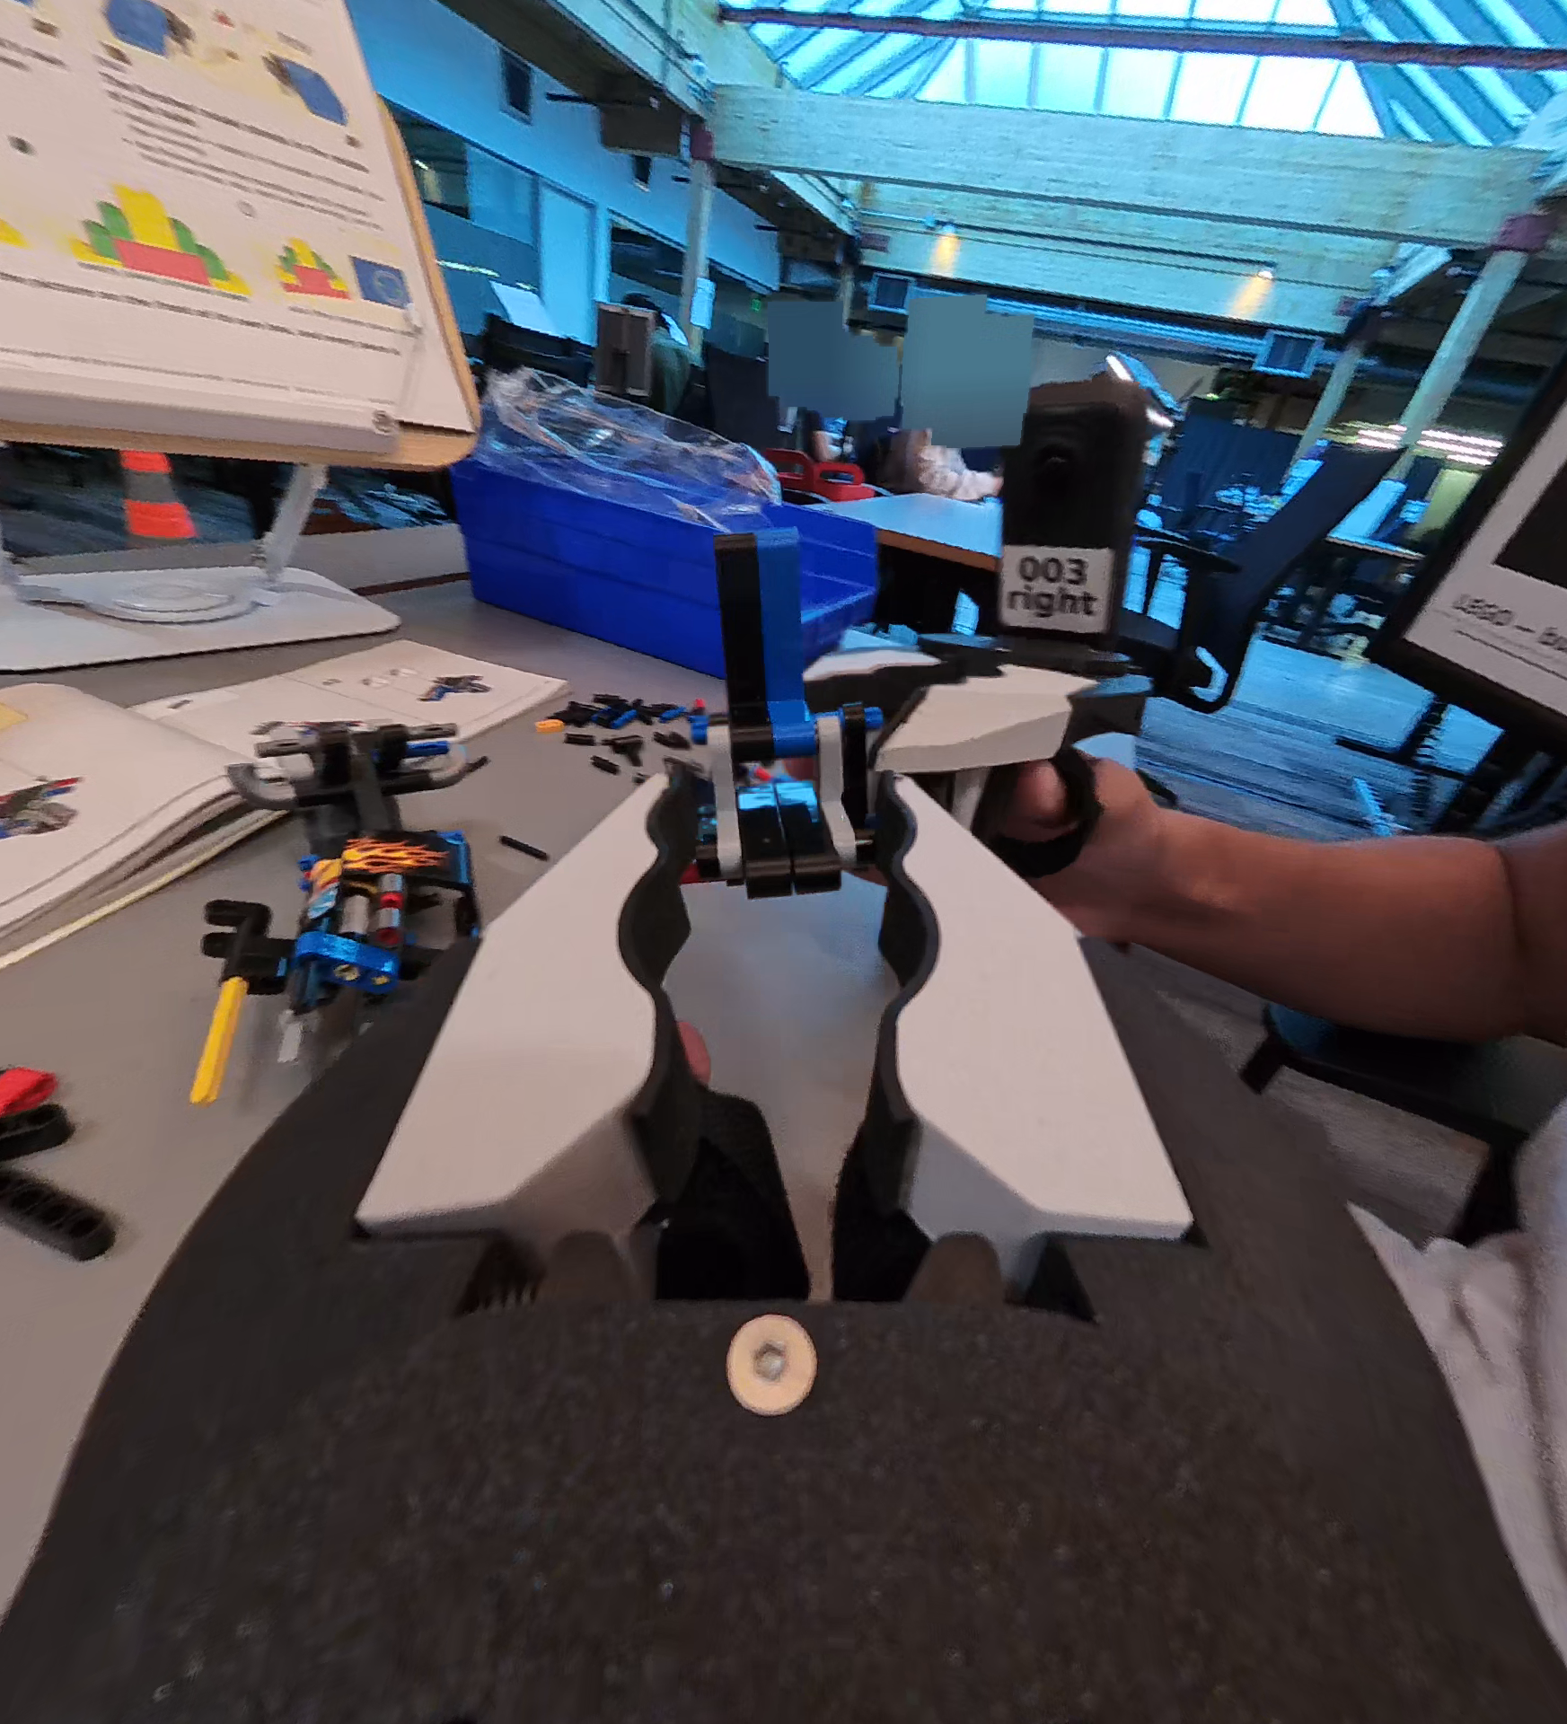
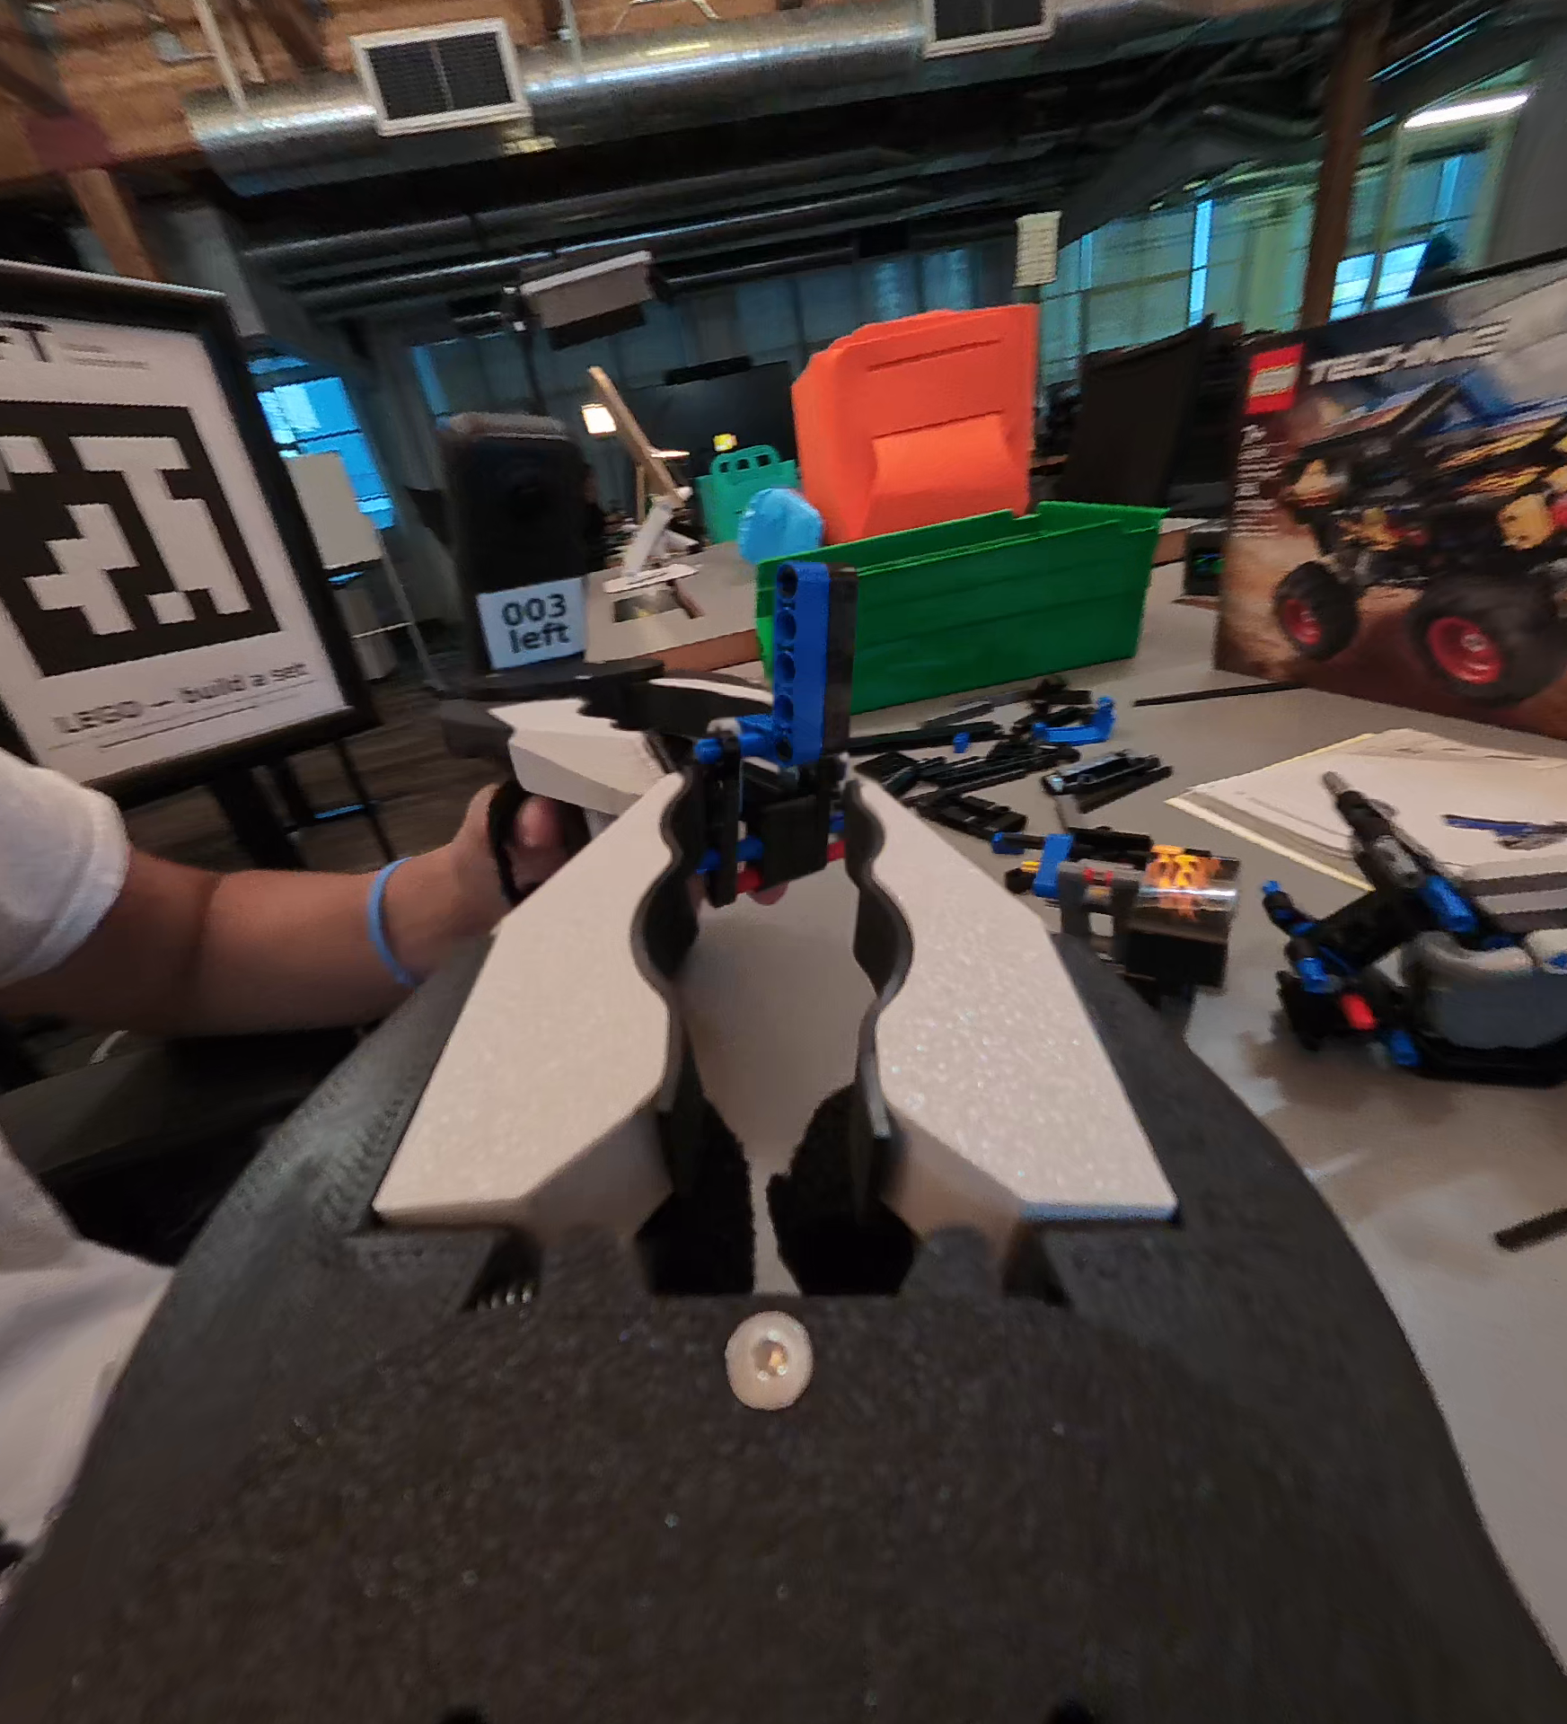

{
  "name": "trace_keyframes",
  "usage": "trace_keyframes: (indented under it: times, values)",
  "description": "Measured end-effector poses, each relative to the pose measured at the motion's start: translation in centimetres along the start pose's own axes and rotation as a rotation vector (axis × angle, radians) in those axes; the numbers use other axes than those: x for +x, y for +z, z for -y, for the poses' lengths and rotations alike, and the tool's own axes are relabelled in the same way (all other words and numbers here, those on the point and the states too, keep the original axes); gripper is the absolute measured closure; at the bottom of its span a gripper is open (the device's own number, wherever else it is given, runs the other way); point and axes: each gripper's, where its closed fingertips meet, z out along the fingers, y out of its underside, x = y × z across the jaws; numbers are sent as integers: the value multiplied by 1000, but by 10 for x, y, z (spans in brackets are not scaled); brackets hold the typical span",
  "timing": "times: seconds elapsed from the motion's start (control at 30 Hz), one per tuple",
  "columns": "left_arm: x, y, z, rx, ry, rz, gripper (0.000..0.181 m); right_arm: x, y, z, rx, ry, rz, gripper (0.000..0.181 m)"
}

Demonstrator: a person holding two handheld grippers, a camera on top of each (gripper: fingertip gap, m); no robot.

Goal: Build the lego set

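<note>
A small lego sub-assembly [image 1: 775,835] of black, blue and white parts is held in the air between both grippers. An upright blue and black beam [image 1: 765,634] rises from it. My left gripper [image 1: 779,802] is shut on its sides. My right gripper [image 1: 859,746] comes in from the right, in a person's hand, and meets the same piece. In the right wrist view my right gripper [image 2: 770,812] is shut on the sub-assembly [image 2: 784,826], with the blue beam [image 2: 798,644] upright. The left gripper [image 2: 667,751] reaches it from the left.
On the grey table: a flame-stickered block [image 1: 378,896], a chassis part [image 1: 350,756], a yellow axle [image 1: 219,1035], black beams [image 1: 5,1157], loose pins [image 1: 621,723], an open booklet [image 1: 61,821], a blue bin [image 1: 649,560]. Also a green bin [image 2: 975,597], the set's box [image 2: 1442,522], a grey-black build [image 2: 1460,970]. Only a small space, under 4 cm, lies between the two pairs of fingers.
</note>
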Motion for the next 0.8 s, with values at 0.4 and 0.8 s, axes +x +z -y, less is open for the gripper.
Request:
trace_keyframes:
  times: [0.4,0.8]
  values:
    - [-19,6,0,-2,207,275,145,8,-2,4,-21,-228,-237,160]
    - [-14,10,0,0,289,307,145,14,-3,-2,-57,-191,-249,175]
